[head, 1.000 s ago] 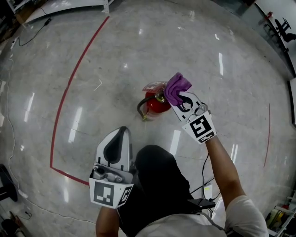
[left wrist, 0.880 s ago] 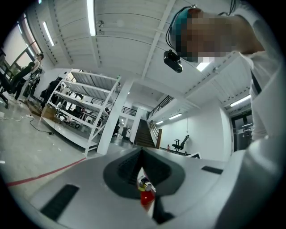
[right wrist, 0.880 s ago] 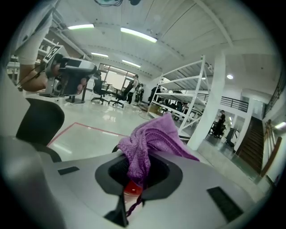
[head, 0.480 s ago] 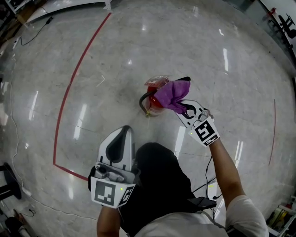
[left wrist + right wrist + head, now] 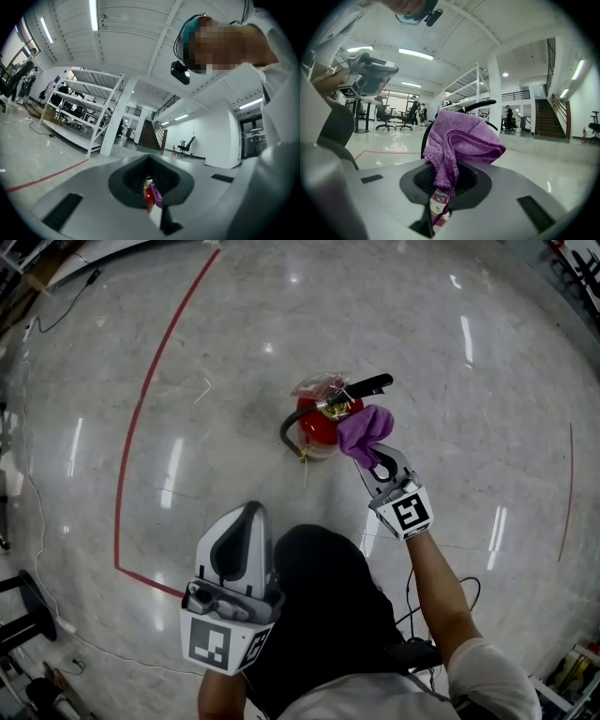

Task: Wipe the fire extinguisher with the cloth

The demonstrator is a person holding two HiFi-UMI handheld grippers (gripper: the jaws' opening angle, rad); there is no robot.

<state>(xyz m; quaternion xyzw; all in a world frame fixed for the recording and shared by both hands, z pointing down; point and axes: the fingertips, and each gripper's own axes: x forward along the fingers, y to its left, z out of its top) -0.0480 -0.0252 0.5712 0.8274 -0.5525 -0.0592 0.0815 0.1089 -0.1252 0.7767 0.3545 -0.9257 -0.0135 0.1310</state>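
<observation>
While the extinguisher (image 5: 317,424) stands upright on the floor (image 5: 234,334) ahead of me, its red body seen from above, its black handle (image 5: 367,386) points off to the right and its black hose (image 5: 287,434) curves down the left side. At the right of its top, just under that handle, sits the purple cloth (image 5: 364,431), bunched into a wad; from the head view I cannot tell whether it presses on the metal or only hangs just beside it. My right gripper (image 5: 374,456) is clenched on this cloth: in the right gripper view the jaws are pinched on a fold of it, the rest of the wad (image 5: 461,138) billows out above them, and the extinguisher's label (image 5: 439,205) shows low in the slit beneath. My right arm (image 5: 441,587) reaches forward to hold it there. My left gripper (image 5: 242,521) hangs low, near my body and well apart from the extinguisher, its jaws pressed together on nothing; in the left gripper view (image 5: 150,187) only a sliver of red and purple shows through the slit between them. A red line (image 5: 141,418) runs across the floor to the left, well away from the extinguisher.
</observation>
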